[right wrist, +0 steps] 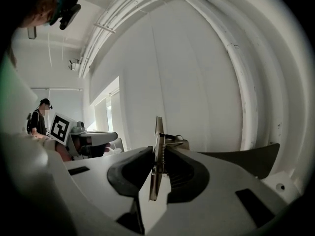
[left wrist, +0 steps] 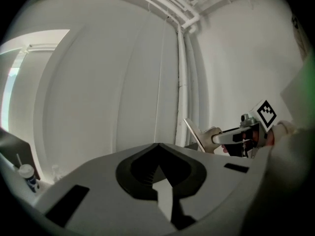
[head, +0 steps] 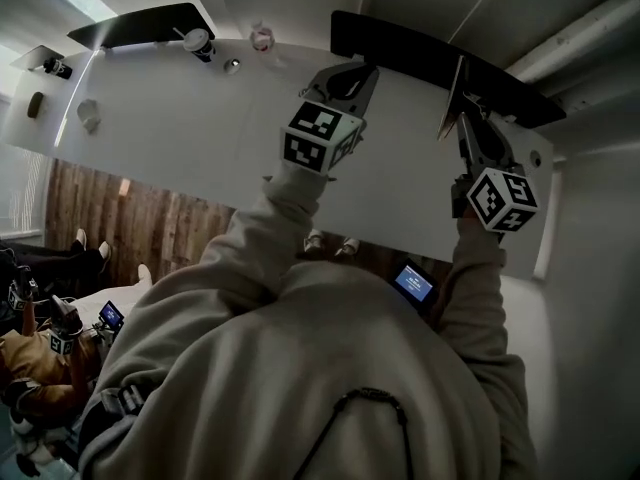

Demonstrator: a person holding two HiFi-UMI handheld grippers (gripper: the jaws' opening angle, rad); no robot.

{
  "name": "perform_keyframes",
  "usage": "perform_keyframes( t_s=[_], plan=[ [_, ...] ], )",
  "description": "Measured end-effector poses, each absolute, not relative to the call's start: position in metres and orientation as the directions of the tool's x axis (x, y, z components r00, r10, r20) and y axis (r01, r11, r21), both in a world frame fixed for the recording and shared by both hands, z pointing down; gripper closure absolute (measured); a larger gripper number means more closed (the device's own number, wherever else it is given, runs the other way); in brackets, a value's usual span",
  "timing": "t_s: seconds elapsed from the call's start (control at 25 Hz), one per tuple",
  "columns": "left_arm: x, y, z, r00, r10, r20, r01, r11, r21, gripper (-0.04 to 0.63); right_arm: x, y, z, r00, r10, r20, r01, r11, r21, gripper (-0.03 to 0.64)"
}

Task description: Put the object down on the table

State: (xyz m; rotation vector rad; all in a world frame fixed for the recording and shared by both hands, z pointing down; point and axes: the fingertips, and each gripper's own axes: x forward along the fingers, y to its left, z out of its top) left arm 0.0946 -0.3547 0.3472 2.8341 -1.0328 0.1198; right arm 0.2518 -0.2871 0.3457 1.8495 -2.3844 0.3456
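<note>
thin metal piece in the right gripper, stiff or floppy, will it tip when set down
Probably stiff: the thin metal piece stands straight on edge in the right gripper, no sag. Likely light, being so thin. Set on edge on the table it would likely tip flat.

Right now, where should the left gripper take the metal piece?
Probably the flat end of the metal piece that sticks out past the right gripper, coming over its thin edge so the left gripper's jaws close on its broad faces; the spring part is clamped.
</note>
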Motion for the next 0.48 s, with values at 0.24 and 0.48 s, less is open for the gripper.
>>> perform_keyframes(
  t_s=[0.24, 0.48],
  plan=[
    [0.101, -0.348, 0.407, 0.748, -0.636, 0.190, -0.660, -0.743, 0.111, 0.591, 0.250, -0.283, 0.408, -0.288, -0.914, 0.284, -0.954, 0.249, -0.165, 0.522],
    [0.088, -0.336, 0.465, 0.724, -0.629, 0.282, -0.682, -0.714, 0.159, 0.591, 0.239, -0.277, 0.464, -0.306, -0.879, 0.366, -0.947, 0.241, -0.212, 0.522]
  ],
)
